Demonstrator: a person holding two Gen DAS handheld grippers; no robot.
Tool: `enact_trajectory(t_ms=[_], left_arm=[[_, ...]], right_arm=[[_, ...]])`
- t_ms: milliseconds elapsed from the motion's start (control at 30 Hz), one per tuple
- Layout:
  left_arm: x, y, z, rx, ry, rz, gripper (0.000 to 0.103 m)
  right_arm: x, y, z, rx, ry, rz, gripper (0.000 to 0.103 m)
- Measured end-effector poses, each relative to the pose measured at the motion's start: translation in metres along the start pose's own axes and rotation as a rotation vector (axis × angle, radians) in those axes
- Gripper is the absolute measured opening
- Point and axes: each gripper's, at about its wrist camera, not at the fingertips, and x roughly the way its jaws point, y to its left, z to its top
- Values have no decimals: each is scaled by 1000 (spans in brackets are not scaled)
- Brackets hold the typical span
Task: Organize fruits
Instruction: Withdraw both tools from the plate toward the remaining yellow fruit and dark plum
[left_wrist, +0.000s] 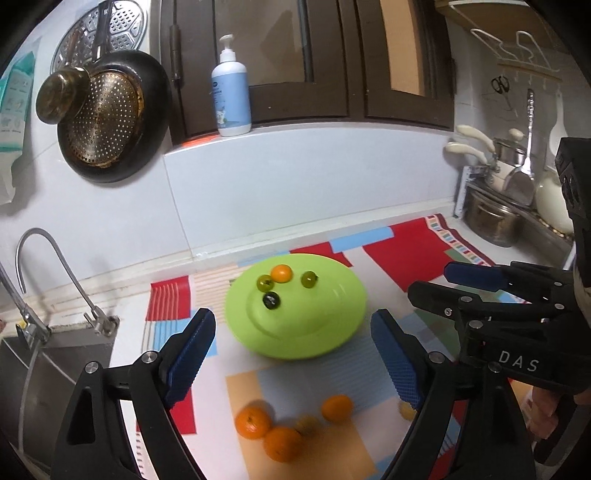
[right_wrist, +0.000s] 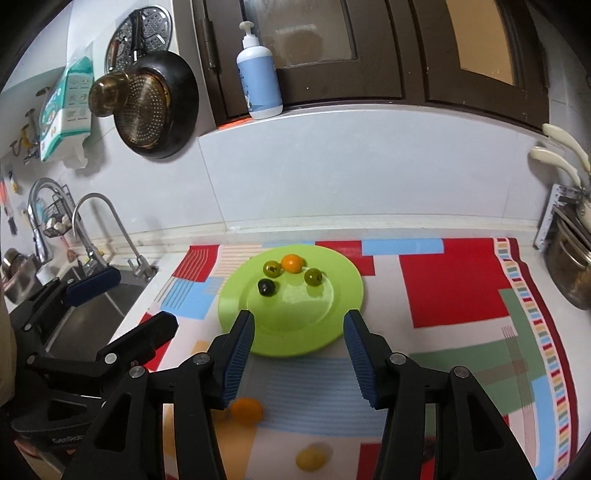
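A green plate (left_wrist: 317, 332) (right_wrist: 325, 325) lies on a patterned mat and holds a small orange fruit (left_wrist: 282, 273) (right_wrist: 292, 263), two green fruits (left_wrist: 265, 283) (left_wrist: 309, 278) and a dark fruit (left_wrist: 271, 300) (right_wrist: 266, 287). Several oranges (left_wrist: 253, 421) (left_wrist: 336, 407) and a small yellow fruit (right_wrist: 311, 458) lie on the mat in front of the plate. My left gripper (left_wrist: 293, 354) is open and empty, above the mat between plate and oranges. My right gripper (right_wrist: 299, 360) is open and empty at the plate's near edge; it also shows in the left wrist view (left_wrist: 436, 284).
A sink (right_wrist: 92, 321) with a faucet (left_wrist: 55, 266) is at the left. Pots (left_wrist: 491, 218) stand on a rack at the right. A pan (left_wrist: 110, 118) hangs on the tiled wall. A soap bottle (left_wrist: 231, 88) stands on the sill.
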Motion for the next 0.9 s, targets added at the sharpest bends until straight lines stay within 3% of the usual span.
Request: enact_trajectory(t_ms=[300,900], left_arm=[[-20,-23,-16,-13,7,-54,86],[-13,-62,-51,0,83,-120,86]], right_arm=[[-29,-7,-21,10,0,-29,51],[-49,-35,-66,25,62,-112,51]])
